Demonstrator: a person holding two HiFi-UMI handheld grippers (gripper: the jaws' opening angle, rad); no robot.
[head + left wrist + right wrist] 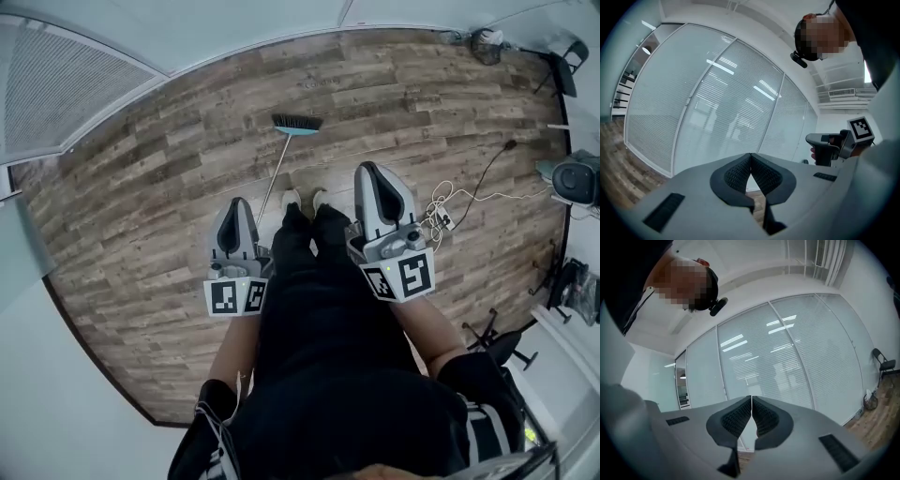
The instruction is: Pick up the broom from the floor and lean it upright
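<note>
Just ahead of the left gripper (236, 202), the teal-headed, dark-bristled broom with a thin pale handle (280, 167) lies flat on the wood-plank floor (169, 187). The left gripper and the right gripper (368, 170) are both pinched closed and empty. Pickup and leaning are not yet done.

**My jaws closed, facing glass**

My grey right gripper (751, 401) has its black ribbed pads (737, 417) pressed tip to tip, with nothing between them. Ahead of me stands a tall glass partition wall with white blinds (797, 357). A black folding chair (884, 365) sits far right on the brown wood-plank floor (876, 420).
</note>
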